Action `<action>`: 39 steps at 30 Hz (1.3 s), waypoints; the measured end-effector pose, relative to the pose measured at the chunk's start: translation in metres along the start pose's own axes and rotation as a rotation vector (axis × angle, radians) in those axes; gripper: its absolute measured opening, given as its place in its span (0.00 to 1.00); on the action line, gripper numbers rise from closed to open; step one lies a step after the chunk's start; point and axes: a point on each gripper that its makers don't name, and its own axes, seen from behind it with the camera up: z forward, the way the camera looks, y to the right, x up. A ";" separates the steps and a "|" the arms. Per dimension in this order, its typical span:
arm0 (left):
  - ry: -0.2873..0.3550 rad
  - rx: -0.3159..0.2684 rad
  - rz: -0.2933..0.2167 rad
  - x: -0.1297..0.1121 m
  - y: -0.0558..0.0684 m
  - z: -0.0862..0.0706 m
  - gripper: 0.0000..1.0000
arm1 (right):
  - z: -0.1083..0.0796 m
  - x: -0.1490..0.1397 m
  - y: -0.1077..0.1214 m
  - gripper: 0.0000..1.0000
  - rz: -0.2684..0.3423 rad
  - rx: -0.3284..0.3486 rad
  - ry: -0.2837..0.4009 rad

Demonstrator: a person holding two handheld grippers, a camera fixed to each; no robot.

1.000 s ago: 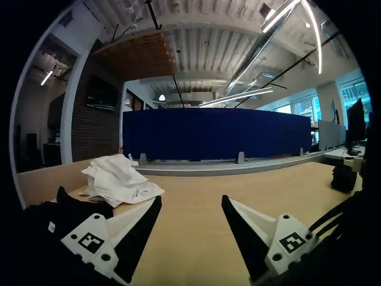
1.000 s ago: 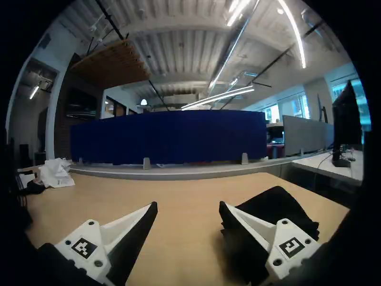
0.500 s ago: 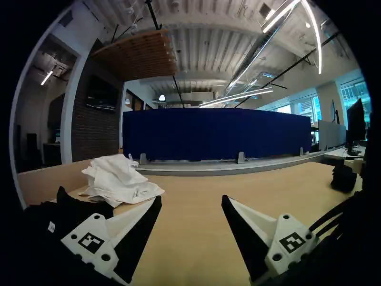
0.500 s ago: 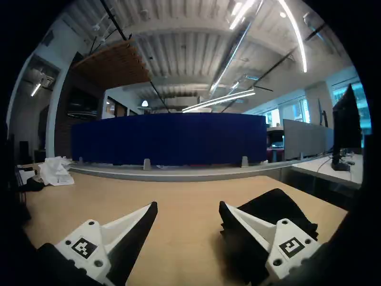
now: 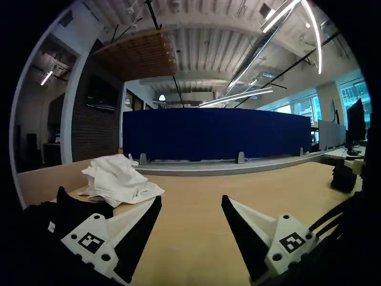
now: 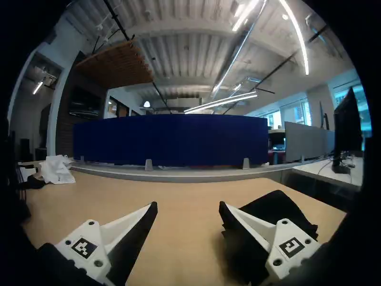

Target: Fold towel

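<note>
1. Far left in the left gripper view there's a dark black cloth (image 5: pixel 40 214) bunched up on the table, right behind the left finger (image 5: pixel 121 229)
2. Just past it sits the white towel (image 5: pixel 119 178), crumpled in a loose heap on the wooden table (image 5: pixel 200 186), left of centre and not flat at all
3. The left gripper (image 5: pixel 191 197) hangs low over the table with its jaws spread wide and nothing between them, just bare wood in the gap
4. Behind all that runs a long blue divider (image 5: pixel 214 133), and over at the right edge there's a small black bundle (image 5: pixel 344 177) on the table
5. In the right gripper view the same white towel (image 6: pixel 56 169) is way off at the left edge, well apart from the right gripper (image 6: pixel 187 203)
6. That one's jaws are wide apart too and hold nothing; a black folded cloth (image 6: pixel 281 205) lies just behind the right finger (image 6: pixel 257 229), can't tell if they touch
7. A dark monitor (image 6: pixel 346 128) stands on the next desk at far right
8. Versus a second ago: the left gripper view looks the same and the towel heap hasn't budged; the right gripper view has drifted slightly, with both jaw gaps unchanged
</note>
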 end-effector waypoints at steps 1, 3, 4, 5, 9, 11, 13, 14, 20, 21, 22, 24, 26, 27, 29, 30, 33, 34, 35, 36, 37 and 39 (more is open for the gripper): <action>0.000 0.000 0.000 0.000 0.000 0.000 0.93 | 0.000 0.000 0.000 1.00 0.000 0.000 0.000; 0.000 0.000 0.000 0.000 0.000 0.000 0.93 | 0.000 0.000 0.000 1.00 0.000 -0.002 0.000; 0.000 0.000 0.000 0.000 0.000 0.000 0.94 | 0.000 0.000 0.001 1.00 0.000 -0.003 0.000; 0.000 0.000 0.000 0.000 0.000 0.000 0.93 | 0.000 0.000 0.001 1.00 0.000 -0.004 0.000; 0.000 0.000 0.000 0.000 0.000 0.000 0.93 | 0.001 0.000 0.001 1.00 -0.001 -0.006 0.000; 0.000 0.000 0.000 0.000 0.000 0.001 0.93 | 0.001 0.000 0.001 1.00 0.000 -0.006 0.000; 0.000 0.000 0.000 0.000 0.000 0.001 0.93 | 0.001 -0.001 0.001 1.00 0.000 -0.006 0.000; 0.000 0.000 0.000 0.000 0.000 0.001 0.93 | 0.001 -0.001 0.001 1.00 0.000 -0.006 0.000; 0.000 0.000 0.000 0.000 0.000 0.001 0.93 | 0.001 -0.002 0.002 1.00 -0.001 -0.006 0.000; 0.000 0.000 0.000 0.000 0.000 0.001 0.93 | 0.001 -0.002 0.002 1.00 -0.001 -0.006 0.000; 0.000 0.000 0.000 0.000 0.000 0.001 0.93 | 0.002 -0.002 0.002 1.00 -0.001 -0.006 0.000; 0.000 0.000 0.000 0.000 0.000 0.001 0.93 | 0.002 -0.002 0.002 1.00 -0.001 -0.006 0.000; 0.000 0.000 0.000 0.000 0.000 0.001 0.94 | 0.002 -0.002 0.002 1.00 -0.001 -0.006 -0.001; 0.000 0.000 0.000 0.000 0.000 0.001 0.94 | 0.002 -0.002 0.002 1.00 -0.001 -0.006 0.000; 0.000 0.000 0.000 0.000 0.000 0.000 0.93 | 0.002 -0.002 0.003 1.00 -0.001 -0.006 0.000; 0.000 0.000 0.000 0.000 0.000 0.000 0.94 | 0.002 -0.002 0.003 1.00 -0.001 -0.006 0.000; 0.000 0.000 0.000 0.000 0.000 0.000 0.94 | 0.002 -0.003 0.002 1.00 -0.001 -0.006 0.000; 0.000 0.000 0.000 0.000 0.000 0.000 0.94 | 0.002 -0.003 0.002 1.00 -0.001 -0.006 0.000; 0.000 0.000 0.000 0.000 0.000 0.000 0.93 | 0.002 -0.003 0.002 1.00 -0.001 -0.006 0.000; 0.000 0.000 0.000 0.000 0.000 0.000 0.93 | 0.002 -0.003 0.002 1.00 -0.001 -0.006 0.000; 0.000 0.000 0.000 0.000 0.000 0.000 0.93 | 0.002 -0.003 0.002 1.00 -0.001 -0.006 0.000; 0.000 0.000 0.000 0.000 0.000 0.000 0.93 | 0.001 -0.003 0.002 1.00 -0.001 -0.006 0.000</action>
